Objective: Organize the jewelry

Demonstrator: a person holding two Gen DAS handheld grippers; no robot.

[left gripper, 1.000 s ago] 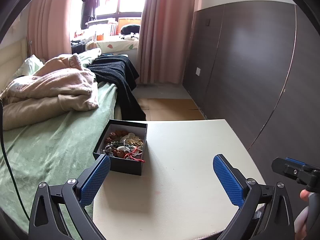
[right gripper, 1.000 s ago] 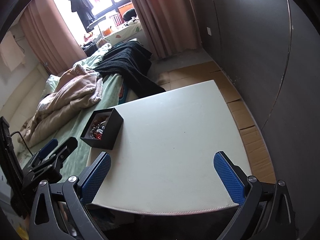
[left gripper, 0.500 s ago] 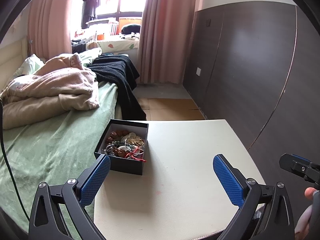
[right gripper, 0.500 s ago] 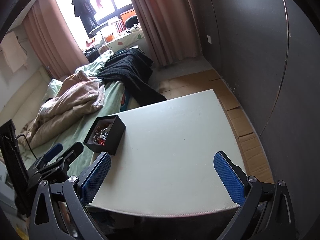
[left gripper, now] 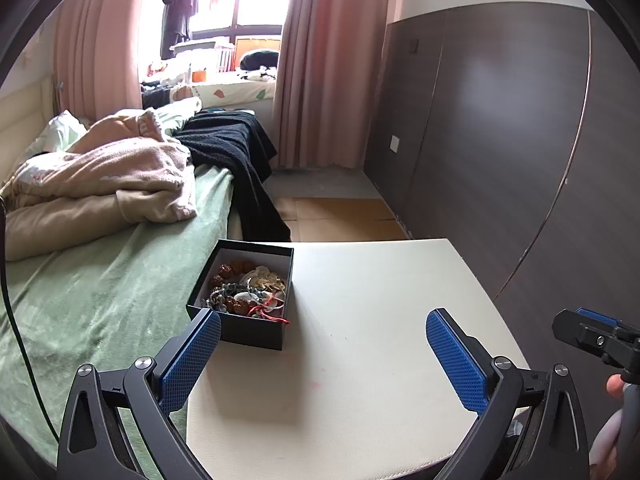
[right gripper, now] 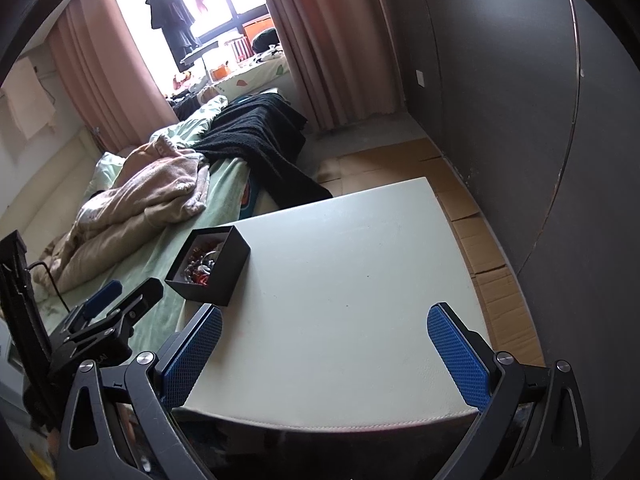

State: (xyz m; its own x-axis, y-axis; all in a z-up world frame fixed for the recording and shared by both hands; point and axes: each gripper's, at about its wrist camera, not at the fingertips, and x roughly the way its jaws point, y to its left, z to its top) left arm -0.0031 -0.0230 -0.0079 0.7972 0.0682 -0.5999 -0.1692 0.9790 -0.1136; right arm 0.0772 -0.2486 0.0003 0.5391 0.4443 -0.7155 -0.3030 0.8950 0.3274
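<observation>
A small black open box (left gripper: 244, 328) stands at the left edge of a cream table (left gripper: 360, 340). It holds a tangle of jewelry (left gripper: 248, 292): brown and grey beads, pale pieces and a red cord. The box also shows in the right wrist view (right gripper: 224, 276). My left gripper (left gripper: 320, 356) is open and empty above the table's near part, with its left finger just in front of the box. My right gripper (right gripper: 324, 356) is open and empty over the table's near edge (right gripper: 320, 416), well back from the box.
A bed with a green sheet (left gripper: 92, 296), a beige blanket (left gripper: 100, 184) and a black blanket (left gripper: 232, 148) runs along the table's left side. A dark wall panel (left gripper: 520, 140) stands to the right. Cardboard covers the floor (right gripper: 480, 240) beyond.
The right gripper has drifted, so the box sits a little higher and further right in its view. The left gripper view has barely shifted. Both stay open.
</observation>
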